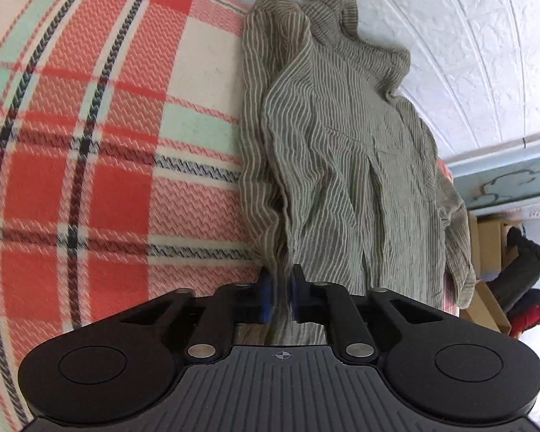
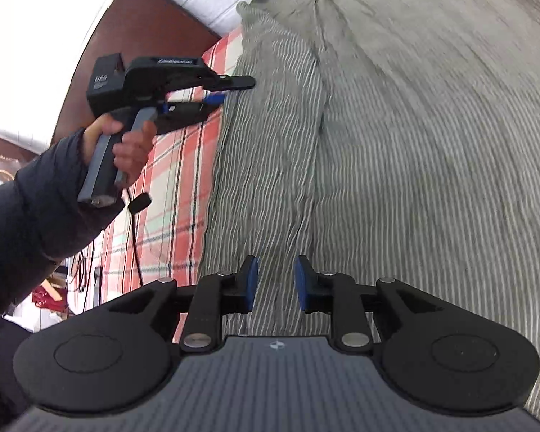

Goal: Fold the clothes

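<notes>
A grey-green shirt with thin white stripes [image 1: 342,162] lies spread on a plaid bed cover [image 1: 90,144], its collar towards the wall. My left gripper [image 1: 279,295] is shut on a fold at the shirt's left edge, and cloth shows pinched between its blue pads. In the right wrist view that left gripper [image 2: 226,93], held by a hand [image 2: 129,151] in a dark sleeve, meets the shirt's [image 2: 396,162] edge. My right gripper [image 2: 276,280] hovers over the shirt's near part with its blue pads apart. The striped cloth under it lies flat and is not pinched.
A white textured wall [image 1: 468,36] runs along the bed's far side. A brown headboard [image 2: 136,28] stands at one end. A black cable [image 2: 135,223] hangs over the plaid cover [image 2: 169,180]. Beyond the bed are cardboard boxes [image 1: 489,241] and a person [image 1: 529,309].
</notes>
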`<action>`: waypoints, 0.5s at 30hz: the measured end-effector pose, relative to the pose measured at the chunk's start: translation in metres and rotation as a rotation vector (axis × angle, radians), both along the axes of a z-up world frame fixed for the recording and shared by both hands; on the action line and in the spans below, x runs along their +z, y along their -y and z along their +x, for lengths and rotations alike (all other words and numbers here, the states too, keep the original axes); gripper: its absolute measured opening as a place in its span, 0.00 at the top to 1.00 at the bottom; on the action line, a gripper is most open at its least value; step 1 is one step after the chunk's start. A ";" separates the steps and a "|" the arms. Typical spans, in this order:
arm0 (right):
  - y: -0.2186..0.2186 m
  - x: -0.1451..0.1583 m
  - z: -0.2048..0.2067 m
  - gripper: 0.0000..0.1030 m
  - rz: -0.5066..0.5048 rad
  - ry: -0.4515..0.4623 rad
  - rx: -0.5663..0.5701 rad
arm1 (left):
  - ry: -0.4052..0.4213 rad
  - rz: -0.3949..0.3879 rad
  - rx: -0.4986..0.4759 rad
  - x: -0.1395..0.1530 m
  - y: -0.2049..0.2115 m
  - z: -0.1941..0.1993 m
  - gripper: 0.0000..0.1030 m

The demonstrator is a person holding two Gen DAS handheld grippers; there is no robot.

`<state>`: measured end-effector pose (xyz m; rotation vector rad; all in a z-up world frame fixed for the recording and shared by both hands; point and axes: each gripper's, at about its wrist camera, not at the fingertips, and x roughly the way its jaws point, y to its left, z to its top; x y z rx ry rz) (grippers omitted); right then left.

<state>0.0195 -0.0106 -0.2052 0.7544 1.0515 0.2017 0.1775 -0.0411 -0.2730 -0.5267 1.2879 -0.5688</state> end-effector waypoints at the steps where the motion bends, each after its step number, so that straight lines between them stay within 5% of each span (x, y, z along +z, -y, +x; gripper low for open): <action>1: -0.002 0.000 -0.001 0.74 0.002 -0.003 0.009 | 0.016 0.003 0.004 0.003 0.000 -0.003 0.98; 15: -0.039 -0.020 -0.028 0.70 -0.016 -0.130 0.133 | 0.084 0.016 0.022 0.011 -0.010 -0.007 1.00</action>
